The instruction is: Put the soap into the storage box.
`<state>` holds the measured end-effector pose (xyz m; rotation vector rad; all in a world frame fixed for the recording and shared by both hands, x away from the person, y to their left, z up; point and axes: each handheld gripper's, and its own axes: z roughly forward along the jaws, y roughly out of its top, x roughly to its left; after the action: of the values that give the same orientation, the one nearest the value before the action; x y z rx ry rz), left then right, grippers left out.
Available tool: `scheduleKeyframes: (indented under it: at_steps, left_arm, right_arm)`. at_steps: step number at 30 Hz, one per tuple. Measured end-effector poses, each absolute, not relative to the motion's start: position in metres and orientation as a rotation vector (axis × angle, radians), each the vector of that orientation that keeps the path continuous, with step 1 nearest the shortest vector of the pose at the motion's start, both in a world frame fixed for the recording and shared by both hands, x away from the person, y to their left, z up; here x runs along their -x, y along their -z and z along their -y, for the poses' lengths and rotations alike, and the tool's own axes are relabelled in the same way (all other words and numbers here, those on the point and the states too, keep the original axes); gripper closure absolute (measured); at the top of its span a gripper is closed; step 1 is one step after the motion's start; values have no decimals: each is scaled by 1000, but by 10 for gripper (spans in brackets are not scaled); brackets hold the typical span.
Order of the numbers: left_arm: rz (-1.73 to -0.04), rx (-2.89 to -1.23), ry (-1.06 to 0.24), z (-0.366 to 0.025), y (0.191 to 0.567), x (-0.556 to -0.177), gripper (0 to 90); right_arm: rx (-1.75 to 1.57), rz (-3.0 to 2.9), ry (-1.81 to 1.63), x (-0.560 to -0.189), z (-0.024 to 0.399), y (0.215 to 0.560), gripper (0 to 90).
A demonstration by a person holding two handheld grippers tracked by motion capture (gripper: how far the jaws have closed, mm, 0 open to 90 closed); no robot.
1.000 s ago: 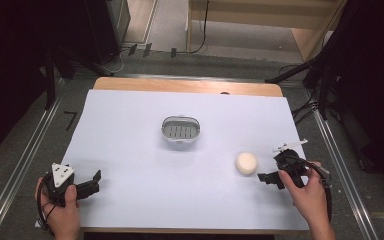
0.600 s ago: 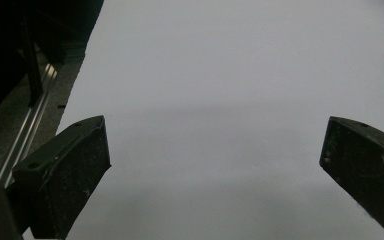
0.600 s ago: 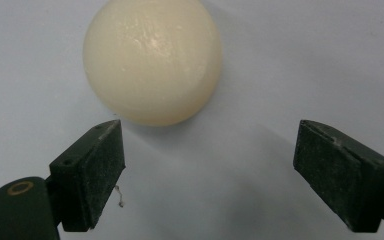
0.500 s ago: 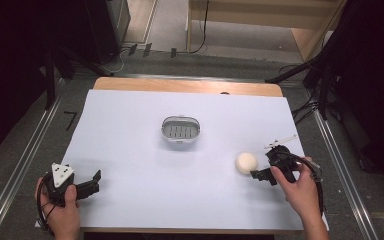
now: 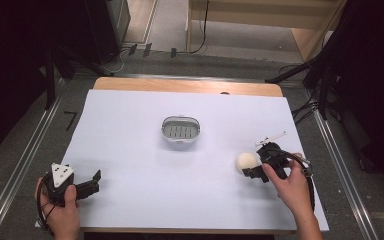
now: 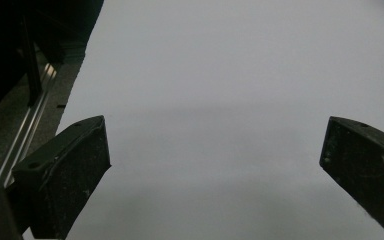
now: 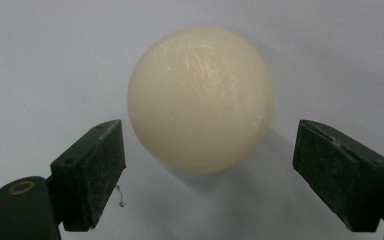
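Note:
A cream ball rests on the white table sheet at the right. My right gripper is open just right of the ball; the ball sits at the mouth of its jaws, and neither pad touches it. A small grey metal basket stands near the middle of the sheet, apart from both grippers. My left gripper is held low at the front left corner, open, with bare sheet between its jaws.
The wooden table edge runs along the back. Metal rails flank the table on both sides. Cables and dark stands crowd the floor at the back right. Bare sheet lies between the basket and the front edge.
My right hand has slid left across the sheet until its jaws reached the ball. The left hand and the basket have stayed put.

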<state>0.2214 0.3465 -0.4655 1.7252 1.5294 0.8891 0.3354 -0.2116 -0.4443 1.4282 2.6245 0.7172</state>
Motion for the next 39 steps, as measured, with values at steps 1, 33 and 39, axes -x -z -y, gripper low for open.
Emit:
scheduleKeyframes:
  at_steps: [1,33,39]
  left_arm:
    - [-1529,-1725,-889,-347,465,-221,1]
    - [-1529,-1719,-884,-347,465,-221,1]
    - [-1528,-1721,-883,-347,465,-221,1]
  right_arm:
    - [-1420,-2628,-721,-336,209,444,140]
    - [-1438,-2605,-659,-348,187,451,214]
    - [-1431,-2608,-655,-348,185,452,234]
